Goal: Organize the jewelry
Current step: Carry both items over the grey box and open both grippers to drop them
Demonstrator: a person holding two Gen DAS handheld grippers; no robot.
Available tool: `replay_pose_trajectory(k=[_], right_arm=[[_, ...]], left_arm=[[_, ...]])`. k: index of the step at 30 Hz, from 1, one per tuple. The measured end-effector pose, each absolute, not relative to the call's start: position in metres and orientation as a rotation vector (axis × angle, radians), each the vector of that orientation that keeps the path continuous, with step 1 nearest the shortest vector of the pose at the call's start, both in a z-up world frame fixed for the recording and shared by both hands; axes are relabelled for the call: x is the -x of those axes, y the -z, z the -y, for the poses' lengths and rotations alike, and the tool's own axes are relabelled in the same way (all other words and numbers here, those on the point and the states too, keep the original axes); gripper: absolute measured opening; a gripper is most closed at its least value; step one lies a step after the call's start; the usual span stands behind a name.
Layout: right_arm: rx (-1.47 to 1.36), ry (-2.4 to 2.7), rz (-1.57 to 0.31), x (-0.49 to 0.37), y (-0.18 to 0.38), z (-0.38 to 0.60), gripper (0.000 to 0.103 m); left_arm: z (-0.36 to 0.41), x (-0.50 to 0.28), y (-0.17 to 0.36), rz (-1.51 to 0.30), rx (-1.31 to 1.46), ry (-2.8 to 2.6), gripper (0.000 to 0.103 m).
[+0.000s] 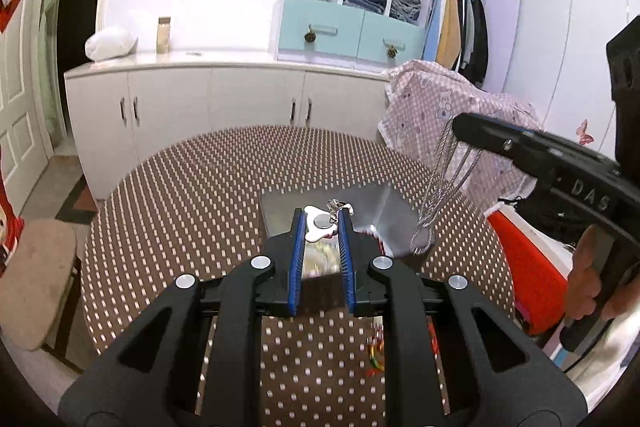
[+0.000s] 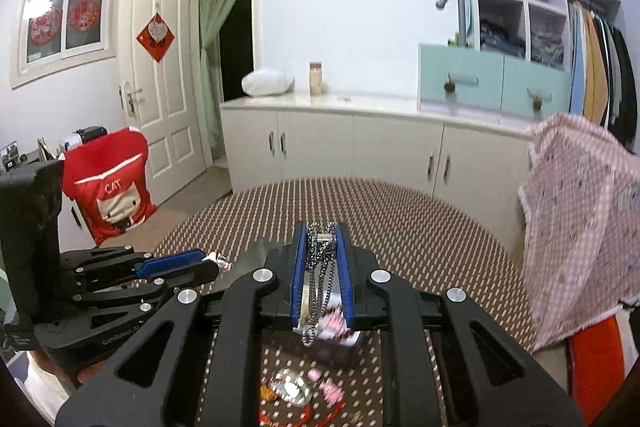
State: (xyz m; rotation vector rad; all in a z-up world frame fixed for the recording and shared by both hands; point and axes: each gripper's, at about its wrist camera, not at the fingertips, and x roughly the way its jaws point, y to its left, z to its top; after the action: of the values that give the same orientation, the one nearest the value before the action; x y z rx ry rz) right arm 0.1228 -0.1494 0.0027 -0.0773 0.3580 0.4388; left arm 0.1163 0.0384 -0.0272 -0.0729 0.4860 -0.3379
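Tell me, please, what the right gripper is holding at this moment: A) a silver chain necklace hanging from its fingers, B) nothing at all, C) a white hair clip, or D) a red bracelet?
A: the right gripper is shut on a silver chain necklace, whose loops dangle down from between the blue pads above the polka-dot table.

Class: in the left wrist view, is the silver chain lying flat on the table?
No: the chain hangs from the right gripper above the table.
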Motion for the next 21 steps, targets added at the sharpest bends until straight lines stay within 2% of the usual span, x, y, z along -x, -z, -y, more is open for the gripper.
replay_pose_trajectory(k=[6,14,17,19,20,21], right_arm=[[0.085,-0.457,-0.308,-0.133,-0.021,0.152,0.013],[0.061,-0.498,-0.460,-0.158,0.024,0.144,0.014],[0.044,-0.457,-0.519,-0.164,0.041,0.146,0.021],[0.031,-0.440,-0.532,-0.164,0.046,0.149,0.045],[0.019,-0.423,-0.533,-0.164,0.048,0.153,0.046],[0.012,-0.417,-0.536,-0.163,0.049,0.155,0.050]], left_arm=[[-0.030,-0.127,0.012,-0.468,0.044,0.336,0.017],[-0.027,-0.145,0.035,-0.538,0.048,0.312,0.017],[-0.027,-0.150,0.042,-0.562,0.047,0.299,0.018],[-0.027,-0.152,0.044,-0.573,0.037,0.280,0.045],[-0.029,-0.152,0.044,-0.564,0.037,0.257,0.068],[-0.031,-0.151,0.044,-0.540,0.044,0.237,0.070]])
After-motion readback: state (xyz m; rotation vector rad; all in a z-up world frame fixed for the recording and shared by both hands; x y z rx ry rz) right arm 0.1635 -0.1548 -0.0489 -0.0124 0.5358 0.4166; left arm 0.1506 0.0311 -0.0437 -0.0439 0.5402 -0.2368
